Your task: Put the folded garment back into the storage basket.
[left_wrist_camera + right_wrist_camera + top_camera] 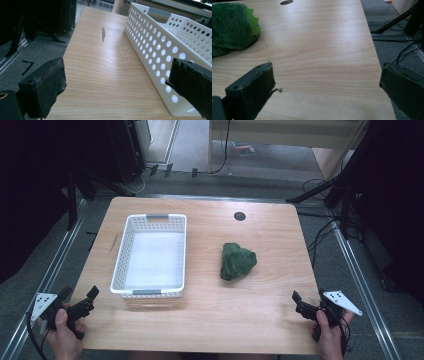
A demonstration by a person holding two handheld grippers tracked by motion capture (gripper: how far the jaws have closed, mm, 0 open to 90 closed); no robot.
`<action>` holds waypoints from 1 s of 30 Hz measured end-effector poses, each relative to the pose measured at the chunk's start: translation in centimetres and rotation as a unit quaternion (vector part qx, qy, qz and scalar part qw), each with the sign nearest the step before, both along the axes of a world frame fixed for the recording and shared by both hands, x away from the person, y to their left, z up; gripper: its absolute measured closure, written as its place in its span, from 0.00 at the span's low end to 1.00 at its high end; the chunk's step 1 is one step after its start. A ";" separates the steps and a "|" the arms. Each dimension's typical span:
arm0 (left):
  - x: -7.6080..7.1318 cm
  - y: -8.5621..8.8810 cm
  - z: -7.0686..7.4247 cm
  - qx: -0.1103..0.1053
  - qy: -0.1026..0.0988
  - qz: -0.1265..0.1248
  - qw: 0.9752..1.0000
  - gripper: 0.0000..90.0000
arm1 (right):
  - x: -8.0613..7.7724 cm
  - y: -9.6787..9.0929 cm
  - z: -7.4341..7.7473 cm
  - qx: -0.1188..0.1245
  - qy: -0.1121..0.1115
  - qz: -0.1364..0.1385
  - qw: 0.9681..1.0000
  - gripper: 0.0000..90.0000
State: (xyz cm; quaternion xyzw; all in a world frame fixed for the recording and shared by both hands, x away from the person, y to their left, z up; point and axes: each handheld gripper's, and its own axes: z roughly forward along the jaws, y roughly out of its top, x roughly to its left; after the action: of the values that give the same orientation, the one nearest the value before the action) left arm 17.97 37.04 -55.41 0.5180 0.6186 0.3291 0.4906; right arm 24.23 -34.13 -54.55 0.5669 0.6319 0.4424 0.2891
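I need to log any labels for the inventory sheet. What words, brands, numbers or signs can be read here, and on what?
None can be read: the white basket, the green plush toy, the table and both grippers bear no legible text.
A small item on the floor beyond the table may carry print, too blurred to read.

— Can you read any writing from where you stand?

— No. I see no word, number or brand on the bench (210, 315), and none on the white basket (160, 47) or the green cloth (238, 261).

— And on the floor beyond?

— Something lies there (243, 148), too small and blurred for me to read.
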 end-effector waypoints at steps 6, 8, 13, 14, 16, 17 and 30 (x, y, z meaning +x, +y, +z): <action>-0.2 0.4 0.4 -0.013 -0.001 0.000 1.000 0.02 | 0.0 0.0 0.0 0.001 -0.001 0.002 1.000 0.00; -0.2 0.5 0.6 -0.014 -0.003 -0.001 1.000 0.02 | 0.0 0.0 0.0 -0.001 0.000 0.002 1.000 0.00; -0.7 0.9 2.7 -0.017 -0.021 0.005 1.000 0.02 | 0.0 0.0 0.0 0.001 0.002 0.004 1.000 0.00; -0.7 0.9 2.7 -0.017 -0.021 0.005 1.000 0.02 | 0.0 0.0 0.0 0.001 0.002 0.004 1.000 0.00; -0.9 0.7 3.8 -0.017 -0.026 0.005 1.000 0.02 | 0.0 0.0 0.0 0.001 0.002 0.004 1.000 0.00; -0.8 0.5 4.2 -0.018 -0.027 0.002 0.999 0.02 | 0.0 0.0 0.0 0.001 0.002 0.004 1.000 0.00; -0.1 -3.3 8.2 -0.002 -0.035 -0.040 0.999 0.02 | 0.0 0.1 0.0 -0.006 0.000 0.007 1.000 0.00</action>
State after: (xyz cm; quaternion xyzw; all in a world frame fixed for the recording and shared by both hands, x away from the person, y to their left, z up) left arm 17.88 33.78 -47.26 0.5299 0.5800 0.3260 0.5258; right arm 24.21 -33.99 -54.54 0.5611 0.6385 0.4403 0.2893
